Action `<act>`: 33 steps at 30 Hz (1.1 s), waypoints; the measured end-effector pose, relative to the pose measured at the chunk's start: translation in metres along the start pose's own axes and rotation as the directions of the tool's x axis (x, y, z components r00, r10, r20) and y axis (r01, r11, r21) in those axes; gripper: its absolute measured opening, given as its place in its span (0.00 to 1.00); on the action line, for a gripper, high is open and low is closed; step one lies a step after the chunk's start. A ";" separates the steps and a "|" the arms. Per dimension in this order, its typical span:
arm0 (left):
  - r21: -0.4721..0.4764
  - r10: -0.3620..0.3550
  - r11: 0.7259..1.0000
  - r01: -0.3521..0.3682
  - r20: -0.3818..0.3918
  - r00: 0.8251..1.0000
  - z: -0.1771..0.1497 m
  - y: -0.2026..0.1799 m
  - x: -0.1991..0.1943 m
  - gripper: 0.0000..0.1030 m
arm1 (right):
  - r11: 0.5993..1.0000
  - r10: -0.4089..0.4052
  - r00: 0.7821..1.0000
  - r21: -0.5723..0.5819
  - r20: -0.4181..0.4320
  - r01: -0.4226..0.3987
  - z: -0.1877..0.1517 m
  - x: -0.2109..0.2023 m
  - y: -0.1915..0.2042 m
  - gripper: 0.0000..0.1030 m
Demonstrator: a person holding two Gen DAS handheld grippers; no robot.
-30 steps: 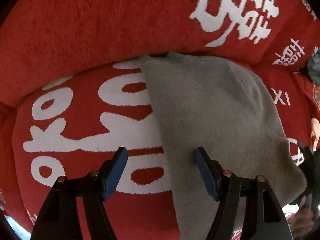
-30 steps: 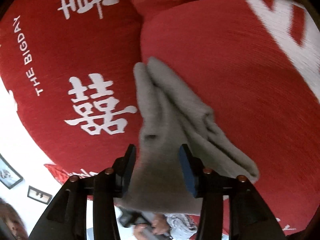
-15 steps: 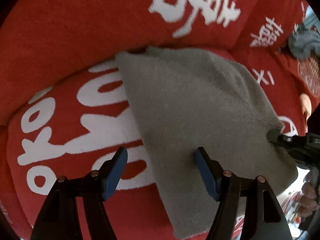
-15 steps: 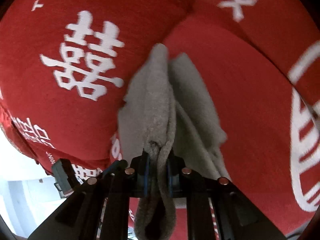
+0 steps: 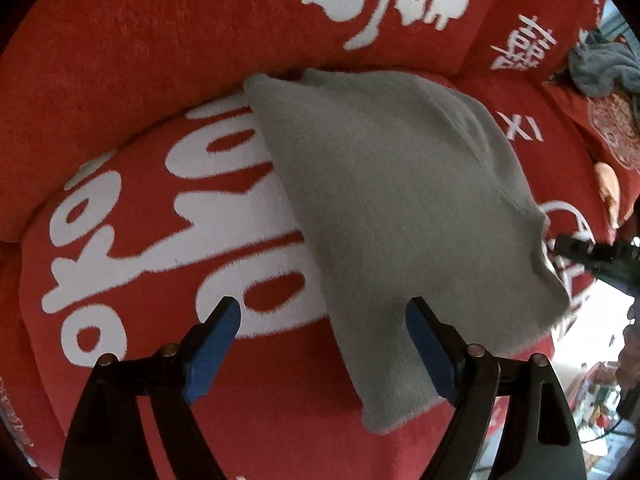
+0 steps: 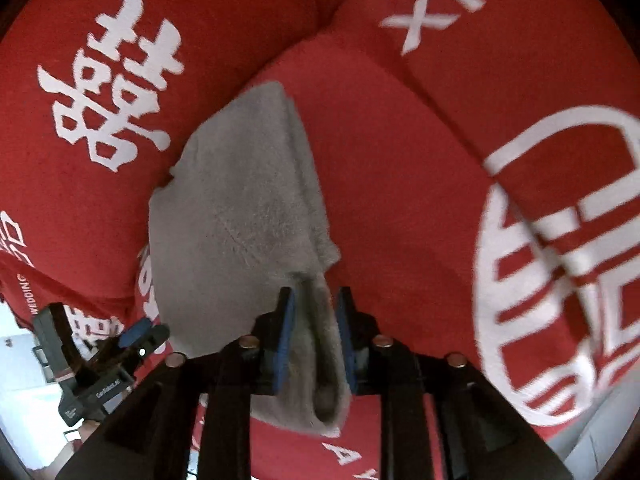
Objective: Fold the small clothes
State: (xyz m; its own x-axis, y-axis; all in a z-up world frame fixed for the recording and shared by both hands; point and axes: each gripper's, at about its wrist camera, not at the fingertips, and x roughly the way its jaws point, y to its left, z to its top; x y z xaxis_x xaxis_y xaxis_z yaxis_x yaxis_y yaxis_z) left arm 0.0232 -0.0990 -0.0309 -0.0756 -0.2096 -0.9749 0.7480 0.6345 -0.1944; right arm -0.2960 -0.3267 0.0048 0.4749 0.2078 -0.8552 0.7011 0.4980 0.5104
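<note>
Two wrist views of a grey cloth [image 5: 392,208] being folded on a red cushion [image 5: 168,216] printed with large white characters.

Left wrist view: the left tongs [image 5: 322,326] point steeply down over the cushion. Their jaws are opening, and the blue pads [image 5: 212,354] stand wide apart. The near edge of the cloth lies below the gap between them, and neither pad presses on it. The cloth spreads from the seam at the red back cushion [image 5: 160,40] toward the camera, covering part of the white print. Its right corner is raised off the cushion where the right tongs [image 5: 560,246] pinch it at the frame's right edge. A bluish-grey garment [image 5: 604,68] lies in a heap at the far upper right, well apart from the cloth.

Right wrist view: the right tongs [image 6: 314,322] are clenched on a doubled fold of the cloth [image 6: 240,216], which passes between the blue pads [image 6: 285,336] and hangs out behind them toward the camera. Ahead of the jaws the cloth slopes down to the cushion [image 6: 400,184]. The left tongs [image 6: 138,332] appear at lower left, just beside the cloth's edge.
</note>
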 end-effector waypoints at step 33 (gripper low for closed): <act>-0.033 0.014 0.999 -0.018 -0.118 0.993 -0.027 0.008 0.005 0.83 | 0.939 -0.269 0.956 -0.252 -0.115 0.234 -0.034 0.024 0.028 0.07</act>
State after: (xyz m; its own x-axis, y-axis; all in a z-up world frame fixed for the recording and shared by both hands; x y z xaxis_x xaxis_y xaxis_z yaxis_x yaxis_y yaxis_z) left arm 0.0109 -0.0748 -0.0408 -0.1421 -0.1118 -0.9835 0.7272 0.6623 -0.1803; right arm -0.2833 -0.2795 -0.0046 0.2042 0.1620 -0.9654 0.6350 0.7287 0.2566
